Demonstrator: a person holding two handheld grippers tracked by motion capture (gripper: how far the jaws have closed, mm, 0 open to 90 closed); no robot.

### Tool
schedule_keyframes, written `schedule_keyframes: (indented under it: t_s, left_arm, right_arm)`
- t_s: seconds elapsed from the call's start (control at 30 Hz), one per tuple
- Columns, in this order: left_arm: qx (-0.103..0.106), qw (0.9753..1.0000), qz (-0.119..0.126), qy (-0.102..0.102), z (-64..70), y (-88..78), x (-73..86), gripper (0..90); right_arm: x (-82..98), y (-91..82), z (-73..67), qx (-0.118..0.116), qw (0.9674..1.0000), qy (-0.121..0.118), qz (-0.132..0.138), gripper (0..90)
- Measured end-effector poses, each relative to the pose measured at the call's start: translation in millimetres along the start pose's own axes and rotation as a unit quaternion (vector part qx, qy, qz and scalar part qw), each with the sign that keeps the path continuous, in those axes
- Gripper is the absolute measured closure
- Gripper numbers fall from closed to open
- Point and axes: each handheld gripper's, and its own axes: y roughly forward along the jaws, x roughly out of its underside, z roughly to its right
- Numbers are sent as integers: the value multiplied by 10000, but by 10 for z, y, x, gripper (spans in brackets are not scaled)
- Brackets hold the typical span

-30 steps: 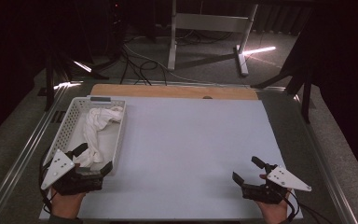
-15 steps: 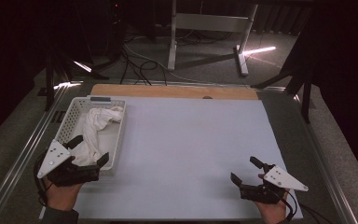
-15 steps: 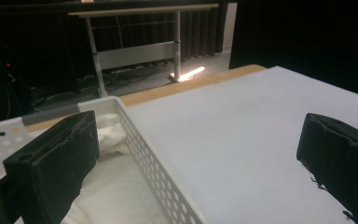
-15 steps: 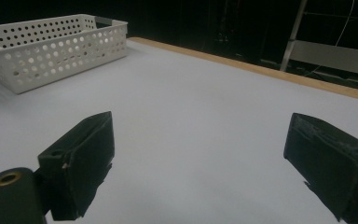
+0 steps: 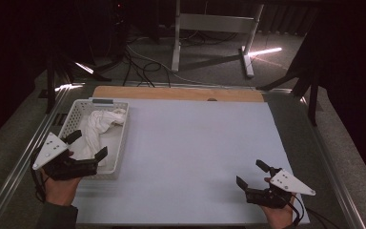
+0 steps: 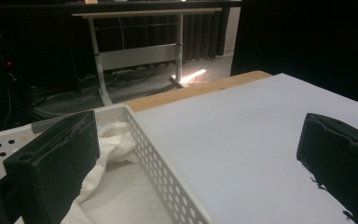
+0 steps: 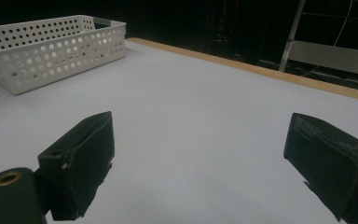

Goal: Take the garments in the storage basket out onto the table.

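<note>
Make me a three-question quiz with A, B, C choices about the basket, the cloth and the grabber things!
1. Where does the white perforated plastic basket sit on the pale blue table mat?
A. left side
B. middle
C. right side
2. What colour is the crumpled cloth in it?
A. red
B. white
C. green
3. How are the left gripper jaws?
A. clamping cloth
B. shut
C. open

Answers:
1 A, the basket lies along the mat's left edge.
2 B, the cloth looks white.
3 C, the jaws stand wide apart.
</note>
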Motion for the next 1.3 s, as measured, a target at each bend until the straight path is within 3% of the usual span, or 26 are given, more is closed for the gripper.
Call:
schedule_keyframes:
  t_s: [0.83, 1.13, 1.3]
  left_arm:
    - [-103, 9998, -137, -88, -280, 181, -115, 2]
    - [-43, 9992, -394, -14, -382, 308, -138, 2]
    - [-117, 9986, -490, -128, -466, 389, -116, 2]
  right_arm:
    - [1, 2, -8, -17, 10000, -6, -22, 85]
    - [0, -2, -6, -22, 10000, 9, 14, 85]
    - [0, 0, -7, -25, 10000, 3, 14, 85]
